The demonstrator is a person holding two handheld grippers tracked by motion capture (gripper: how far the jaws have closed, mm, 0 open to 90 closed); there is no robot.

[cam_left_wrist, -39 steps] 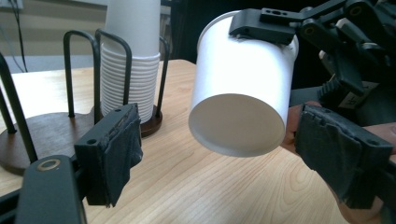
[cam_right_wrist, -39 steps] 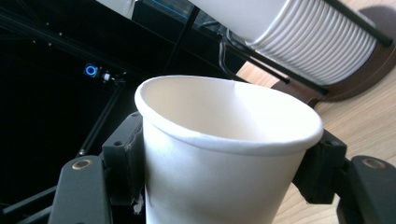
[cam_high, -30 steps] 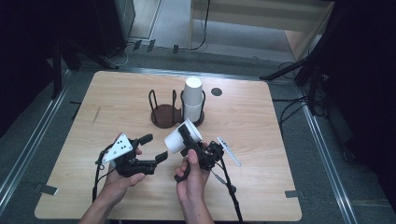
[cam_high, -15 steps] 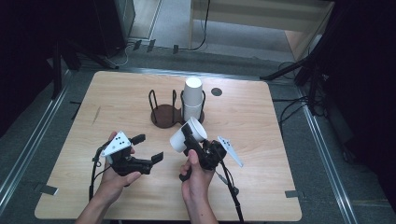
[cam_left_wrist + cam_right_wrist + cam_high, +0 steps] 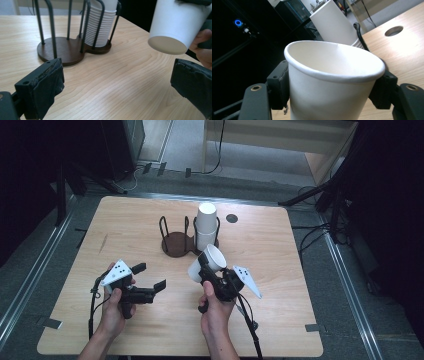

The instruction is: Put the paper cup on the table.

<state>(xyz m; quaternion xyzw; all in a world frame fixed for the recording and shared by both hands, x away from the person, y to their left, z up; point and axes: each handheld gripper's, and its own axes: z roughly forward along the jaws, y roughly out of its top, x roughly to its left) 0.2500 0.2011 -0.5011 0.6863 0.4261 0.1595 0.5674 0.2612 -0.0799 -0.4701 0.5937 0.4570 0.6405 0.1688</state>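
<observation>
My right gripper (image 5: pixel 206 266) is shut on a white paper cup (image 5: pixel 216 257), held tilted above the middle of the table; its jaws press both sides of the cup (image 5: pixel 332 82) just under the rim. My left gripper (image 5: pixel 150 276) hovers to the left of it. Its jaws have just been opening and now stand wide with nothing between them. In the left gripper view, that gripper (image 5: pixel 120 85) points at bare wood, with the cup's base (image 5: pixel 175 27) at the upper right. A stack of white cups (image 5: pixel 205 225) stands in the right half of a dark wire holder (image 5: pixel 175 242).
The holder's left half (image 5: pixel 60 48) holds nothing. A round hole (image 5: pixel 231 218) sits in the tabletop behind the stack. Cables trail from both grippers toward the table's near edge. Dark floor and metal rails surround the wooden table (image 5: pixel 280 320).
My left gripper has drawn back to the left, away from the cup's base, and its jaws have spread wider. The right gripper and its cup have stayed put.
</observation>
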